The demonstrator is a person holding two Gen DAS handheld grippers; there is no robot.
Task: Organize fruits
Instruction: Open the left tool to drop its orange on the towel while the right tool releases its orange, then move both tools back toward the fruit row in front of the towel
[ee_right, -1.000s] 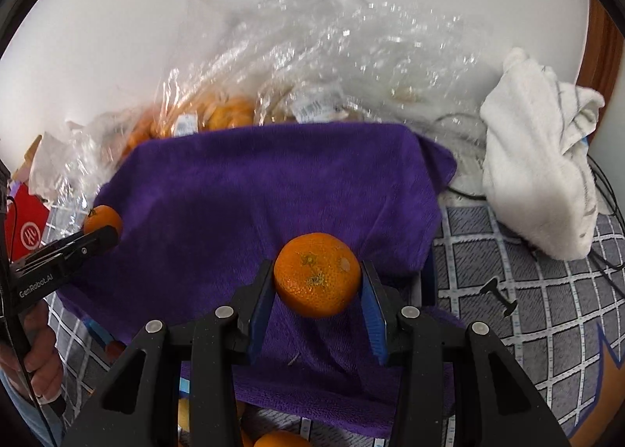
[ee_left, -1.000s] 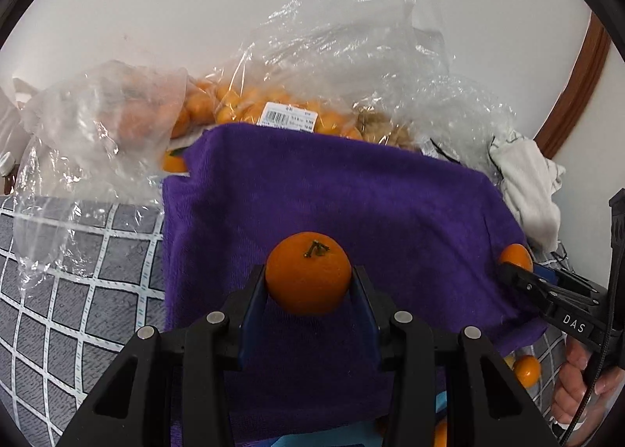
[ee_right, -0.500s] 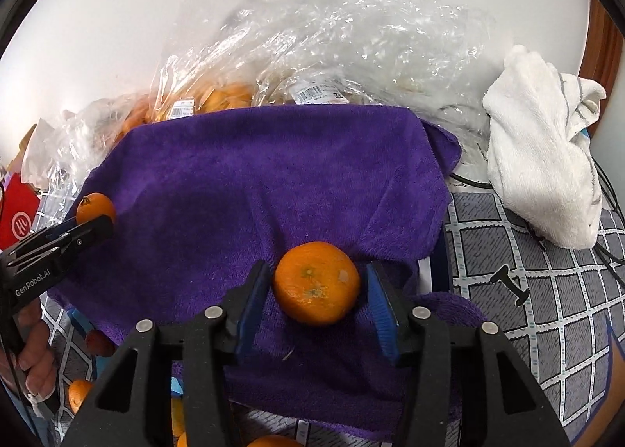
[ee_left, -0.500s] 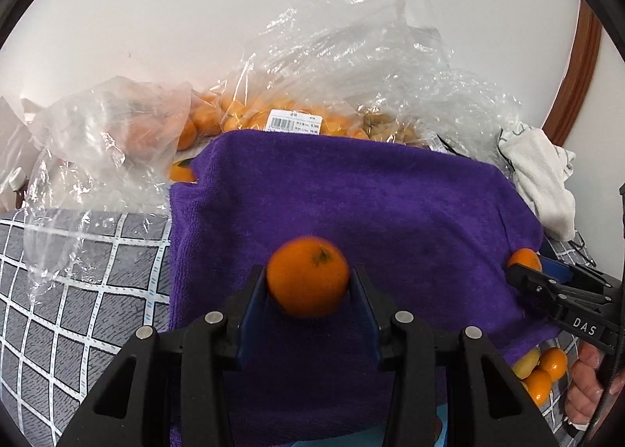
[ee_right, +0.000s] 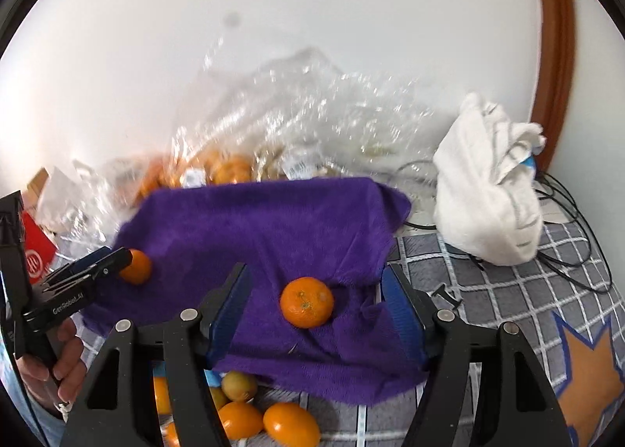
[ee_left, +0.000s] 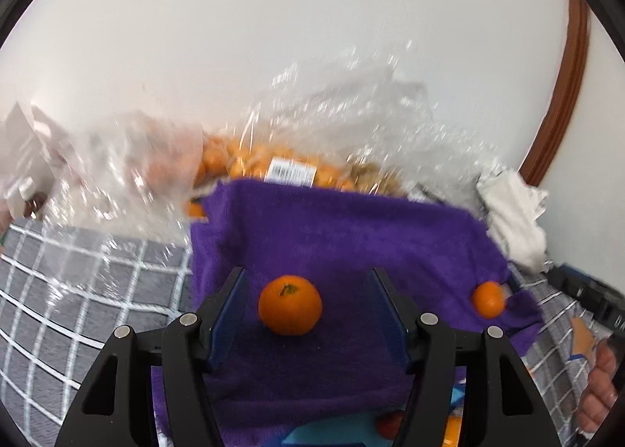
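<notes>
Two tangerines lie on a purple towel (ee_left: 343,236). In the left wrist view one tangerine (ee_left: 290,305) rests between the open fingers of my left gripper (ee_left: 306,302), touching neither. The second tangerine (ee_left: 488,299) lies at the towel's right edge. In the right wrist view that second tangerine (ee_right: 307,302) sits free between the open fingers of my right gripper (ee_right: 314,302) on the towel (ee_right: 265,220). The left gripper (ee_right: 88,265) shows at the left there, beside the first tangerine (ee_right: 136,266).
Clear plastic bags of tangerines (ee_left: 273,166) stand behind the towel against the white wall. A white cloth bundle (ee_right: 488,189) and black cables (ee_right: 562,212) lie at the right. Several loose yellow and orange fruits (ee_right: 250,415) lie below the towel's front edge on the grey checked cover.
Both grippers opened and let their tangerines go onto the purple towel. Both grippers pulled back and tilted up, so more wall shows.
</notes>
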